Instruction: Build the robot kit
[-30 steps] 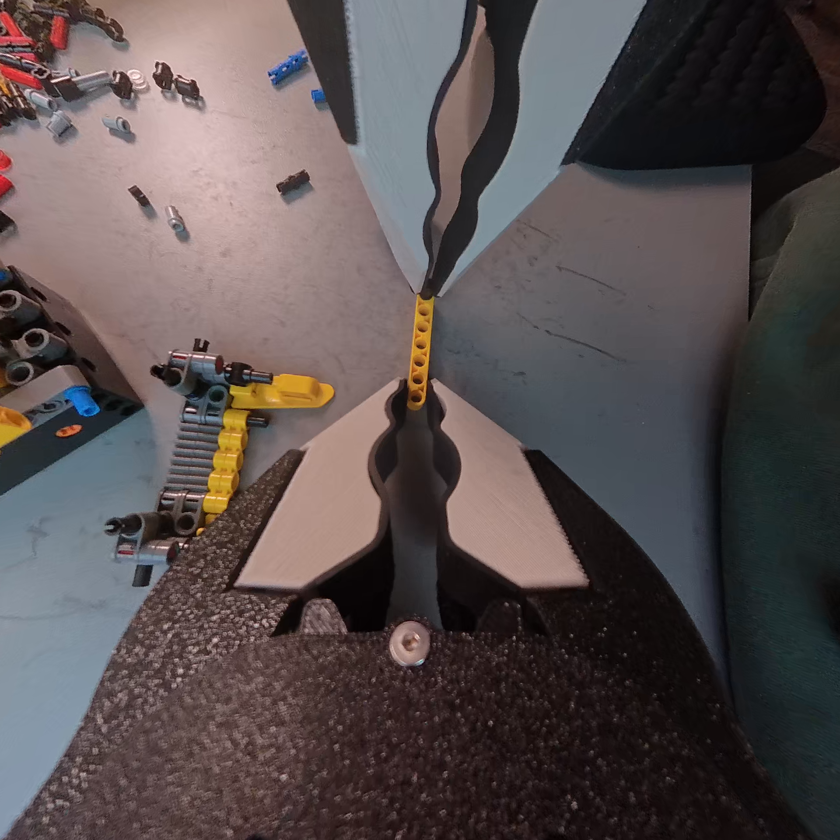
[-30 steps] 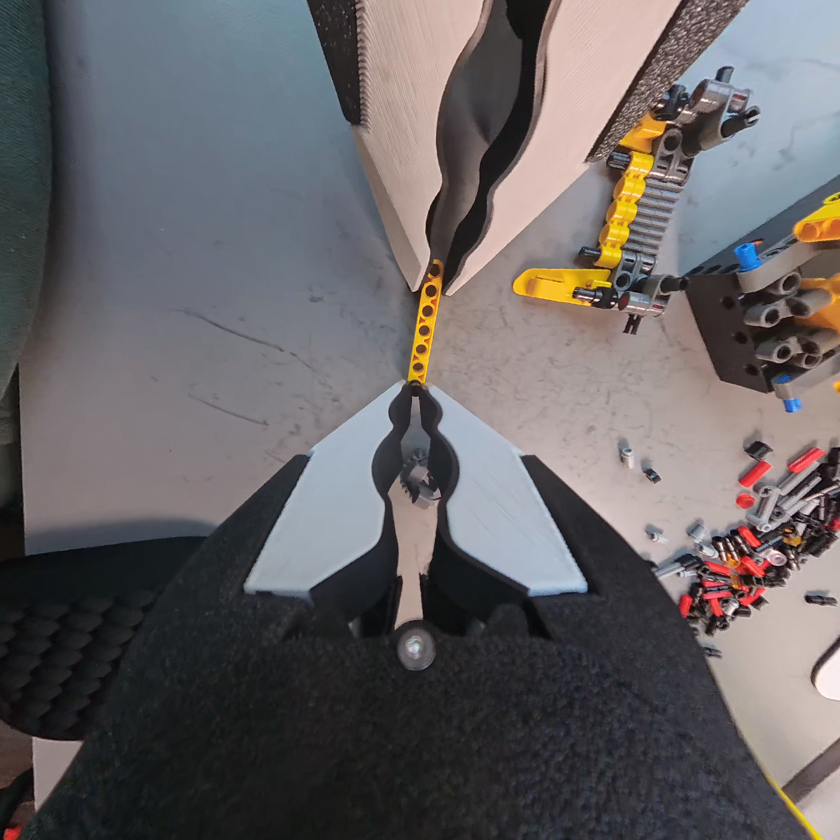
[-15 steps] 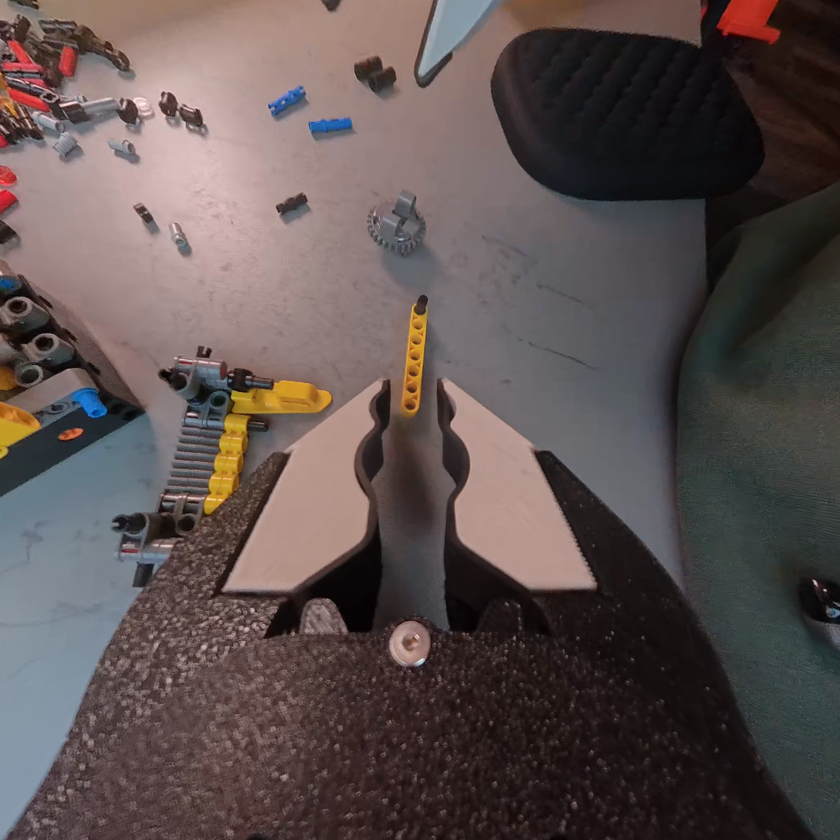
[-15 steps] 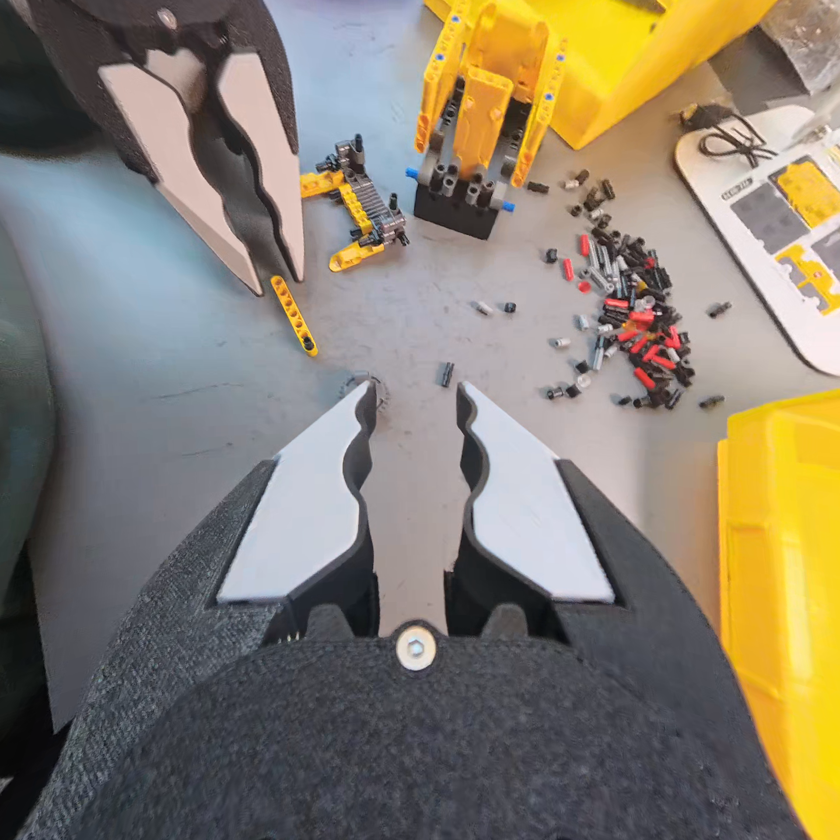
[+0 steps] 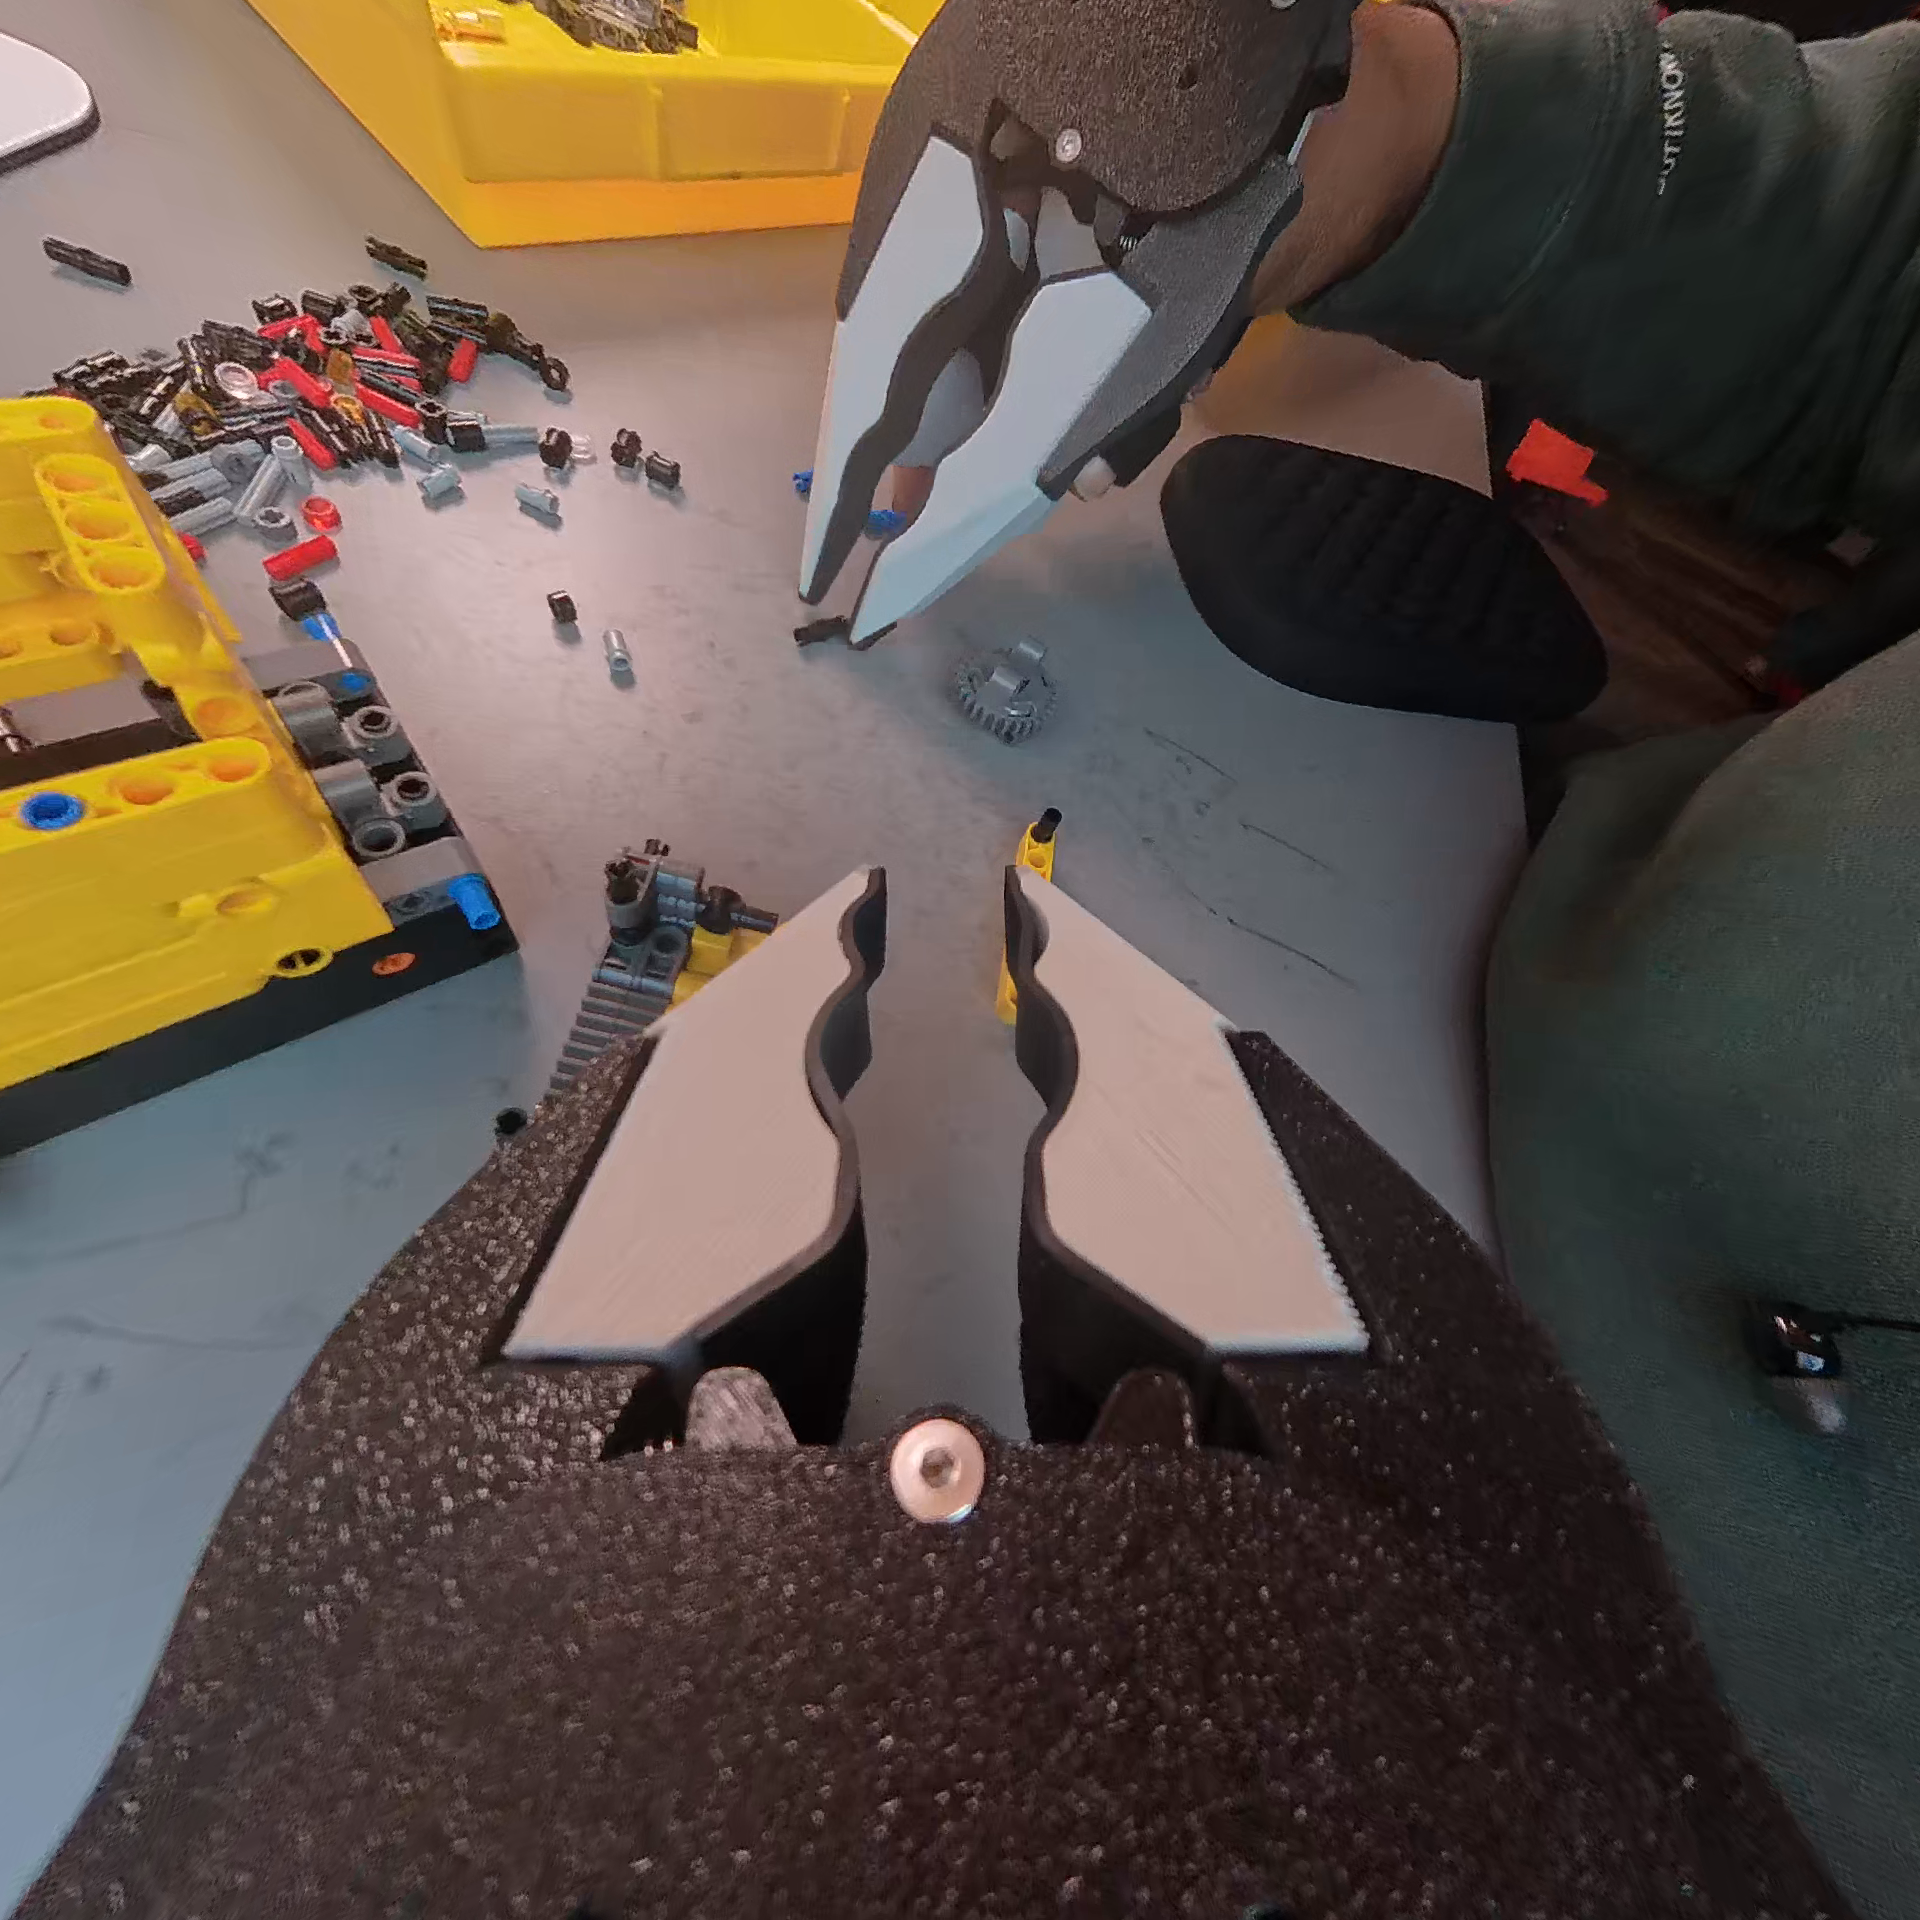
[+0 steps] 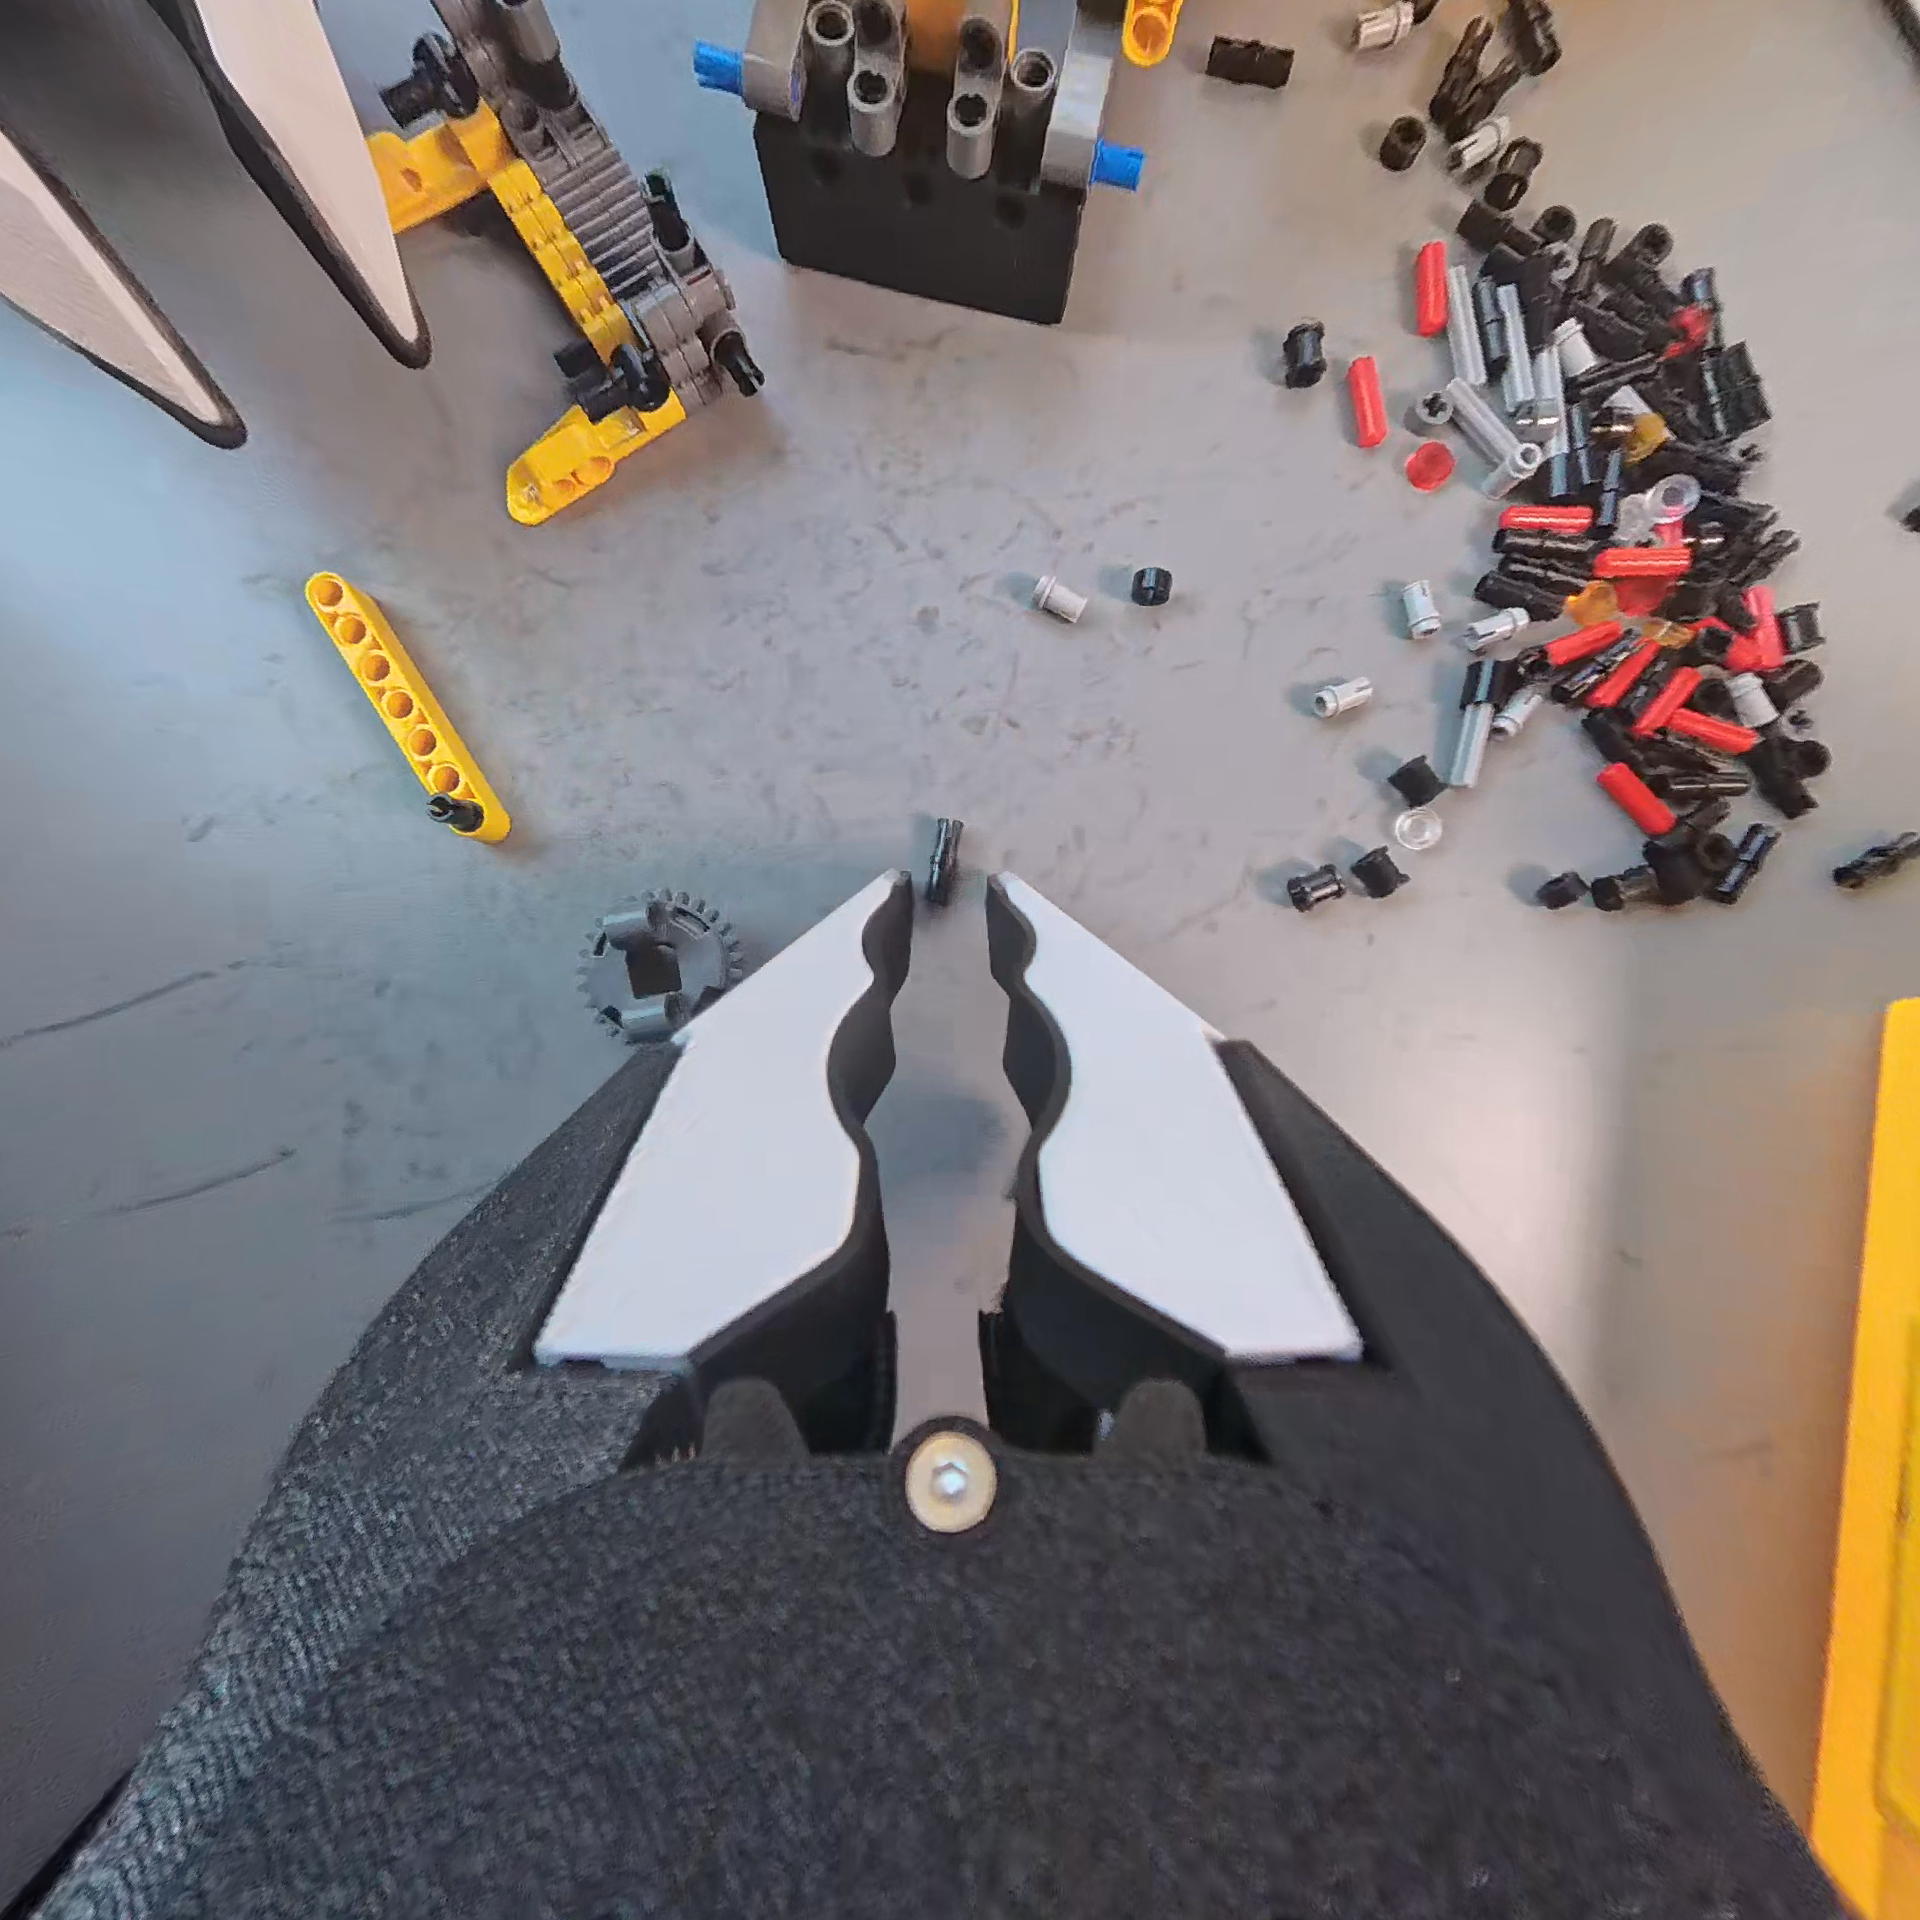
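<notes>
My left gripper (image 5: 945, 883) is open and empty, just above the grey table. A yellow holed beam (image 5: 1036, 844) lies beside its right finger, partly hidden by it; in the right wrist view the beam (image 6: 405, 707) lies flat with a black pin in its near end. My right gripper (image 6: 943, 883) is open, its tips low on either side of a small black pin (image 6: 943, 854) lying on the table. In the left wrist view the right gripper (image 5: 842, 620) points down at that pin (image 5: 821, 630). A grey gear (image 6: 655, 966) lies to its left.
A yellow-and-grey rack assembly (image 6: 603, 239) and a large yellow-and-black model (image 5: 156, 810) stand on the left. A pile of red, black and grey pins (image 6: 1621, 582) lies to the right. A yellow bin (image 5: 665, 114) stands at the back. A black padded armrest (image 5: 1382, 582) and a green sleeve (image 5: 1662, 260) are by the table's edge. My right gripper's tips are some 5 cm from the grey gear (image 6: 655, 966).
Both grippers were shut on the yellow beam's ends; both opened and let go. The beam and the gear now lie on the table. The right gripper moved over to the black pin.
</notes>
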A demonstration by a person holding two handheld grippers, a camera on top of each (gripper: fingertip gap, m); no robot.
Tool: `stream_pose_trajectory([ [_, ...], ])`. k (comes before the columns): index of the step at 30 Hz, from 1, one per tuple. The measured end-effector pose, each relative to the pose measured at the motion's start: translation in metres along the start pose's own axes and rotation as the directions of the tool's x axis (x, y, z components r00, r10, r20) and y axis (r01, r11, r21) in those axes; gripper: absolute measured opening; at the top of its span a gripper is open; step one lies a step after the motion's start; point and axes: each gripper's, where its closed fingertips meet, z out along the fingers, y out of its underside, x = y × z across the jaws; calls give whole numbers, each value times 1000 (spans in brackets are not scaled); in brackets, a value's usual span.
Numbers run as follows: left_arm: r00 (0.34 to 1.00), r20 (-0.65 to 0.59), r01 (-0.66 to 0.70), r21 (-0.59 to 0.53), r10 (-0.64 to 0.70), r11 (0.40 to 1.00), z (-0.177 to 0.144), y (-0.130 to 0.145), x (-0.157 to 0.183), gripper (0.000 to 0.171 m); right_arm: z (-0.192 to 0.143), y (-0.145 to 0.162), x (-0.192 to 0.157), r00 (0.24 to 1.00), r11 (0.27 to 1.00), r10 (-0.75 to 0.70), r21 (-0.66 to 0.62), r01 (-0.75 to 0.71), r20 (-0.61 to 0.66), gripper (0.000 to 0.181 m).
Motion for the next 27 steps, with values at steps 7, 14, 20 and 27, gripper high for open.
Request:
stream_pose_trajectory([
  [7,999,-28,21,-13,-21,1000,1,2,3,21,2,-2,-5,999,999,-41,-14,41,36,3],
  [14,996,-76,49,-12,-50,999,2,2,10,20,-13,-45,-57,945,939,-313,182,292,96,3],
  [20,992,-124,16,18,-13,1000,1,-3,20,17,-10,-68,-94,906,890,-407,273,364,120,3],
  [27,993,-121,-13,26,16,1000,0,-4,23,7,-13,-69,-100,903,874,-416,322,364,108,3],
])
